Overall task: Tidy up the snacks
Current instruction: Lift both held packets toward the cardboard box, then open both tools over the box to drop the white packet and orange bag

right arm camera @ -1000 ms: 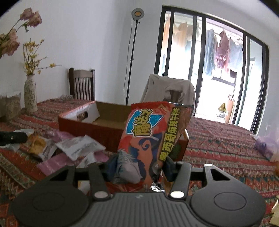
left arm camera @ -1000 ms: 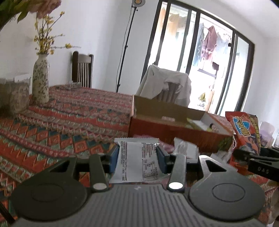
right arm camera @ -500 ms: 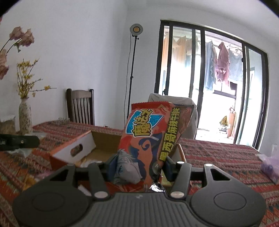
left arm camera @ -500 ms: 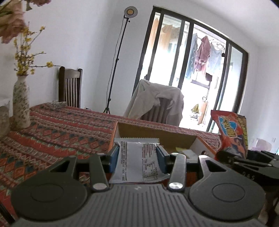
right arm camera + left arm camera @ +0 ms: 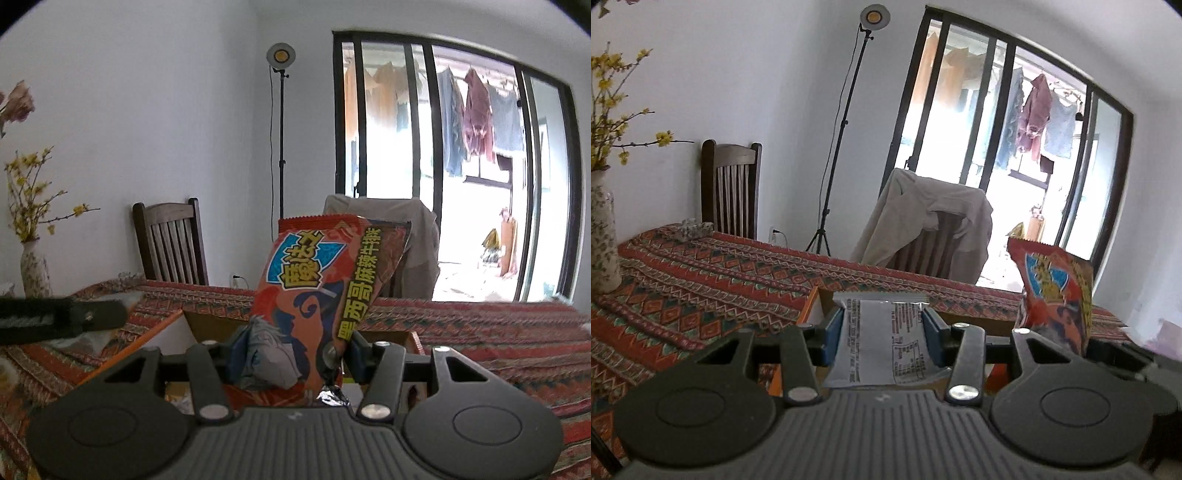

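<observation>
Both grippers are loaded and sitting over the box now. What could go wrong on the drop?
The right gripper pinches only the crumpled bottom of the tall red snack bag, so it may tip and land outside the cardboard box. The left gripper holding the white packet sits close beside it; the two could collide.

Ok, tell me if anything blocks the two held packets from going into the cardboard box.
Nothing visible does. The white packet in the left gripper and the red snack bag in the right gripper both hang above the open box.
</observation>
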